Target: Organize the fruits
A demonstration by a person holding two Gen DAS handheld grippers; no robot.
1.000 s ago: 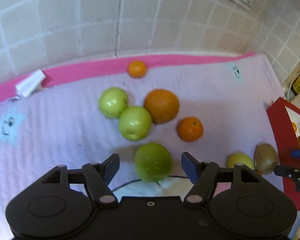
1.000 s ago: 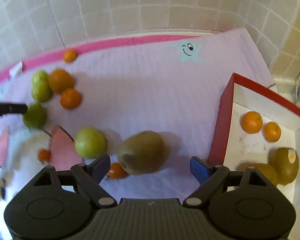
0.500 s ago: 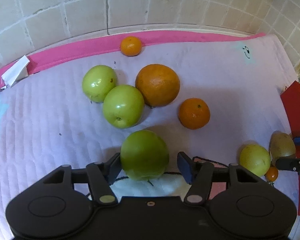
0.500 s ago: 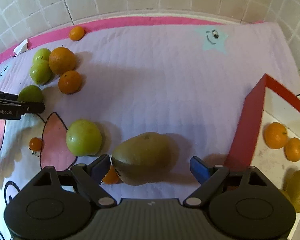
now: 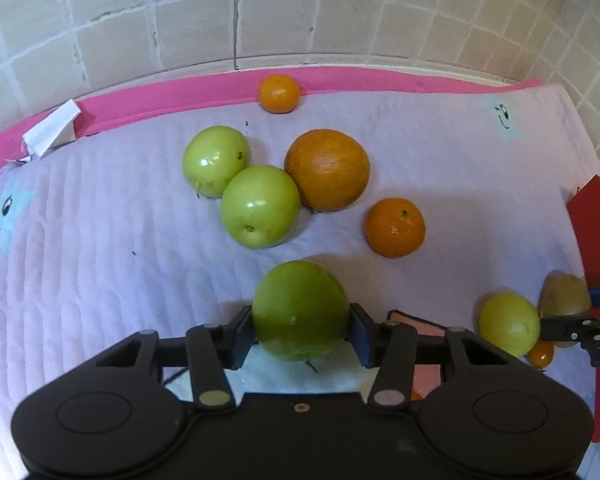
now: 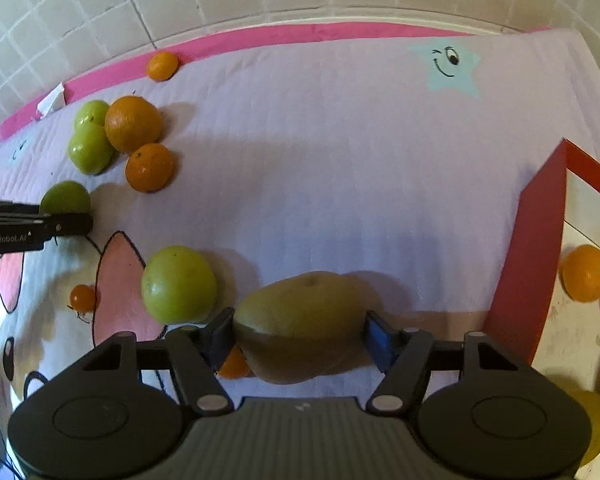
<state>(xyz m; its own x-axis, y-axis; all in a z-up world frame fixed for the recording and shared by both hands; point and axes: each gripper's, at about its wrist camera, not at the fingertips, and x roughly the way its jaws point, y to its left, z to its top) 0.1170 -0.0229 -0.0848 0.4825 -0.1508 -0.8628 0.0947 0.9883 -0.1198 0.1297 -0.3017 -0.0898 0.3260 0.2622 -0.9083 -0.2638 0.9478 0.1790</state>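
My left gripper point(image 5: 302, 334) is shut on a green apple point(image 5: 300, 308) on the lilac mat. Beyond it lie two more green apples point(image 5: 260, 206), a big orange point(image 5: 327, 175), a tangerine point(image 5: 395, 227) and a small tangerine point(image 5: 279, 93) by the pink edge. My right gripper point(image 6: 300, 338) is shut on a brown-green kiwi point(image 6: 300, 320); it also shows in the left wrist view point(image 5: 564, 292). A green apple point(image 6: 179, 284) lies just left of the kiwi. The red-rimmed tray point(image 6: 540, 240) at right holds tangerines point(image 6: 585, 273).
A small orange tomato point(image 6: 83, 297) sits on the mat's cartoon print, another point(image 6: 234, 364) under the right gripper's left finger. A folded white paper point(image 5: 52, 130) lies at the pink border. A tiled wall stands behind the mat.
Both grippers moved forward over their fruit and closed: the left on the green apple, the right on the kiwi.
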